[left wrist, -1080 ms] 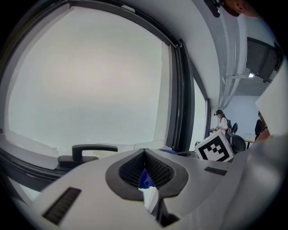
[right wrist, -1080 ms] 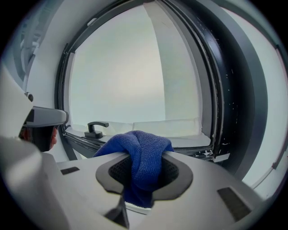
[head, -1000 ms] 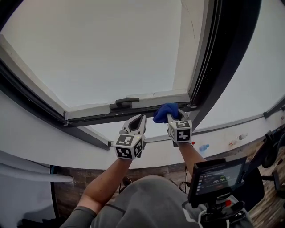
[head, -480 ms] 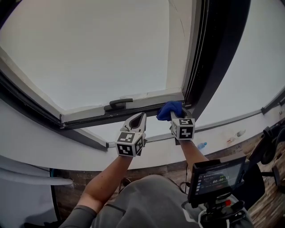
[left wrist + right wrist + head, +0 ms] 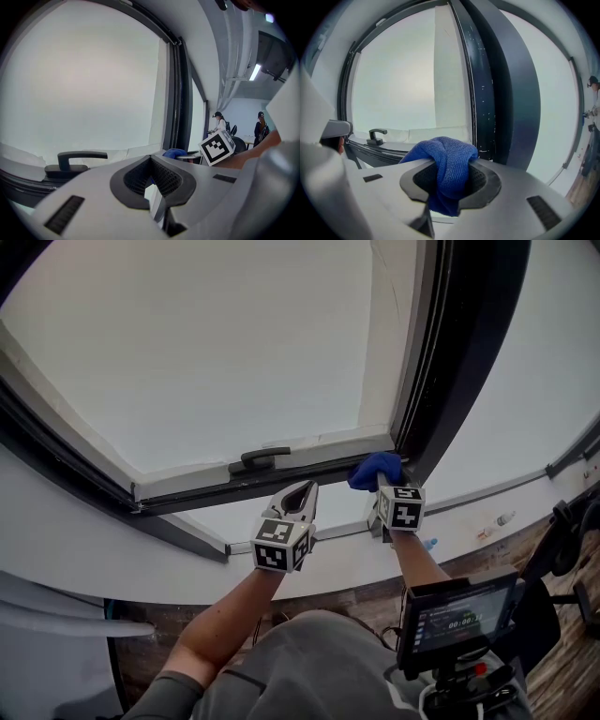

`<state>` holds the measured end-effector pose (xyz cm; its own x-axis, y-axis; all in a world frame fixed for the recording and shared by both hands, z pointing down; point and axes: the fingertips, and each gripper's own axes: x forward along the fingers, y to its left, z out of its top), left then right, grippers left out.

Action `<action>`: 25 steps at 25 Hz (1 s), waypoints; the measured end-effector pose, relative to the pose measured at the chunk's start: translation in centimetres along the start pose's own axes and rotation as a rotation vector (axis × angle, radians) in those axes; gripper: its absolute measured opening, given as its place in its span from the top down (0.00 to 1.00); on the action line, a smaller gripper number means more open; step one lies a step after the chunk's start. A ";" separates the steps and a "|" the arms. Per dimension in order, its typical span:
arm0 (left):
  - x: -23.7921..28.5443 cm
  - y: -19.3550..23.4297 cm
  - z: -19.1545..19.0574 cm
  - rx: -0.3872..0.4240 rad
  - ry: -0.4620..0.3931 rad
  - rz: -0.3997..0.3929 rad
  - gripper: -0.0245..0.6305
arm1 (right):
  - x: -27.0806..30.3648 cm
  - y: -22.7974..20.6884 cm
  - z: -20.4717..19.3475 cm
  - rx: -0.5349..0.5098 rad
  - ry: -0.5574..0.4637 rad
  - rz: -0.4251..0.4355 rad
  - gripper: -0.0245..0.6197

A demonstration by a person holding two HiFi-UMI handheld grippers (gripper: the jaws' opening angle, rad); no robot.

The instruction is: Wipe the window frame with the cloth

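A blue cloth (image 5: 373,470) (image 5: 449,164) (image 5: 172,153) is bunched between the jaws of my right gripper (image 5: 382,486) (image 5: 450,180), which is shut on it. The cloth sits at the lower right corner of the dark window frame (image 5: 281,479) (image 5: 485,103), close to the upright post (image 5: 450,343); I cannot tell whether it touches. My left gripper (image 5: 298,495) (image 5: 151,180) hovers below the frame's bottom rail, right of the window handle (image 5: 258,458) (image 5: 70,161), its jaws shut with nothing between them.
A white sill ledge (image 5: 487,488) runs below the frame. A screen on a stand (image 5: 455,620) stands low at the right. Two people (image 5: 220,124) stand far off in the room behind.
My right gripper and the cloth have slid rightward along the bottom rail toward the corner post. The left gripper drifted slightly right with it.
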<state>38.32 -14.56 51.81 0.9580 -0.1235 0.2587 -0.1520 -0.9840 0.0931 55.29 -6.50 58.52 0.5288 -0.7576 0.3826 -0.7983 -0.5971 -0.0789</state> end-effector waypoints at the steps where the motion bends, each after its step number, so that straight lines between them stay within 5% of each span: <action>1: -0.2 0.1 0.1 0.004 -0.002 -0.012 0.95 | -0.3 -0.1 0.2 0.006 -0.006 -0.019 0.78; 14: -0.2 -0.1 -0.5 0.044 0.005 -0.183 0.95 | -4.4 -1.5 1.6 0.107 -0.088 -0.205 0.78; 25: 4.0 -1.5 -2.4 0.018 0.078 -0.120 0.95 | 1.0 -4.5 -3.4 0.120 0.031 -0.121 0.78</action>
<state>41.83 -13.30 55.00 0.9471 0.0044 0.3208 -0.0329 -0.9933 0.1109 58.38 -3.66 62.42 0.6082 -0.6712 0.4237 -0.6884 -0.7118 -0.1394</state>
